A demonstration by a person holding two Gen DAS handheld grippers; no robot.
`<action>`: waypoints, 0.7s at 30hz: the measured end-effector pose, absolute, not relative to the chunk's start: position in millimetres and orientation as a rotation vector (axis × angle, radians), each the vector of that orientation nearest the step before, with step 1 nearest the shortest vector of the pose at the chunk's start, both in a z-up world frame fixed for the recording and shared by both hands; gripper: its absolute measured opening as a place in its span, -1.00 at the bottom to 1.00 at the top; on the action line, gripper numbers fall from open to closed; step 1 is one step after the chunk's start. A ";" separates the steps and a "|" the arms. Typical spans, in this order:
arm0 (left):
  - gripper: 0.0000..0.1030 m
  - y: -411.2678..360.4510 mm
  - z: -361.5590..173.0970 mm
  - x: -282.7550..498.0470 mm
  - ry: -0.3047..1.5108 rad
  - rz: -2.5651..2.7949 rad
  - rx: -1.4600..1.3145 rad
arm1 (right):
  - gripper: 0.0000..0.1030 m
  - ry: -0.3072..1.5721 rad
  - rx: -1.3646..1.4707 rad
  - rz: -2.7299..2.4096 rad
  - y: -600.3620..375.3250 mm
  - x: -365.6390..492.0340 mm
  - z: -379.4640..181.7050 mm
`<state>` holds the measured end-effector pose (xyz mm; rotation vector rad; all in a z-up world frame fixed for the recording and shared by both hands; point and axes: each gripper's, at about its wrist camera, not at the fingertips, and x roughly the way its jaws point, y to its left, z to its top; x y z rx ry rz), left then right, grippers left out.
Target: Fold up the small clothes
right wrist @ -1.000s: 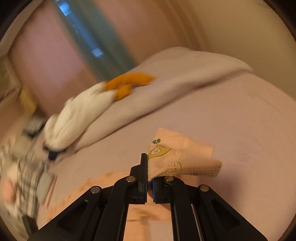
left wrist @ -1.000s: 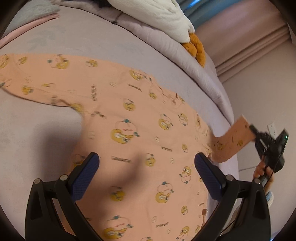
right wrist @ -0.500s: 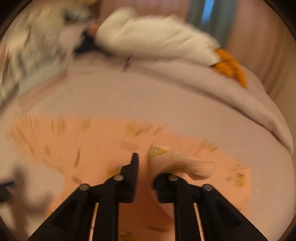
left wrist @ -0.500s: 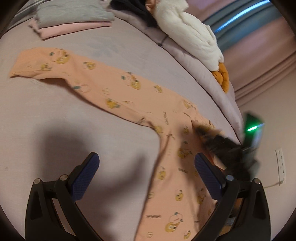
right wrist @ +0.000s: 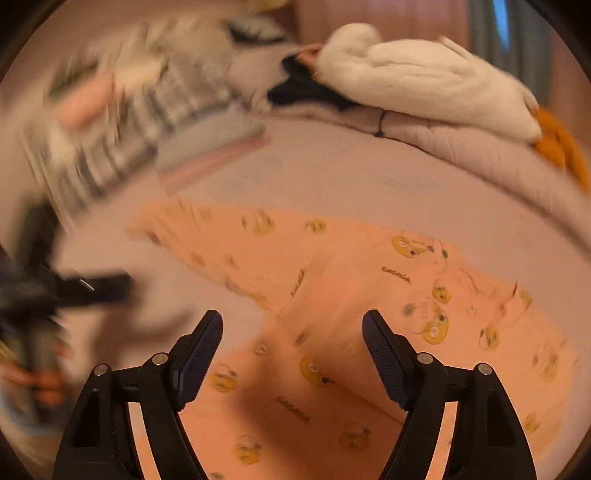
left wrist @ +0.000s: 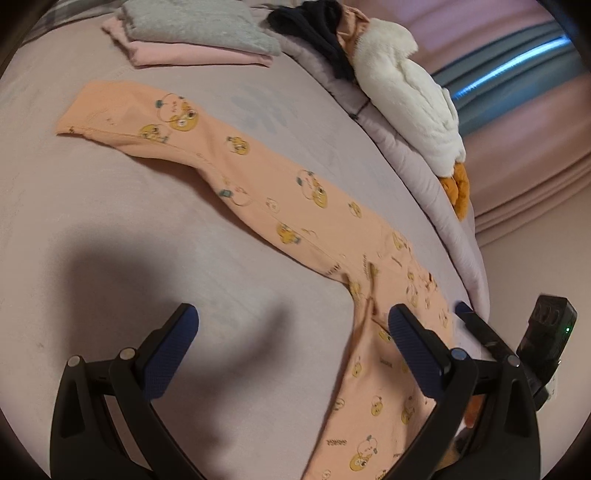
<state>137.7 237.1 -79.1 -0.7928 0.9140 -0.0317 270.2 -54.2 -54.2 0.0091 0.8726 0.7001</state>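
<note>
The peach long-sleeved top (left wrist: 295, 206) with its yellow cartoon prints lies spread on the lilac bed sheet (left wrist: 110, 229). One sleeve (left wrist: 147, 129) runs flat toward the far side of the bed, and the body hangs toward your near edge. In the right wrist view the other sleeve (right wrist: 461, 295) already lies folded in across the body, so the fold looks partly made.

Your right gripper (right wrist: 291, 354) has just been opening. Its jaws stand wide, with nothing pinched between them and only the top's body below. That reads as a release, made so the sleeve stays where it lies.

Your left gripper (left wrist: 291, 343) hangs over bare sheet beside the body's edge. Its jaws are spread wide and empty, with one pad over the fabric. It is probably poised for the outstretched sleeve, which is still unfolded.

Farther out, a folded grey garment (left wrist: 199, 22) sits on a folded pink one (left wrist: 192, 55) near the far edge, most likely items already finished. A white plush goose (left wrist: 406, 96) rests on the bunched quilt (left wrist: 406, 162) along the bed's far side, clear of your working area.
</note>
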 end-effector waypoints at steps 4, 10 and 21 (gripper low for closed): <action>0.99 243.8 -84.2 136.8 0.917 -0.041 -0.828 | 0.67 0.872 0.157 0.627 -76.6 280.6 -60.1; 0.99 267.4 -85.4 138.4 0.866 -0.049 -0.909 | -0.15 0.948 0.102 0.627 -35.5 281.5 -89.8; 0.99 369.7 -117.0 164.3 0.692 -0.009 -1.329 | -0.39 0.984 -0.148 0.624 41.2 278.7 -108.1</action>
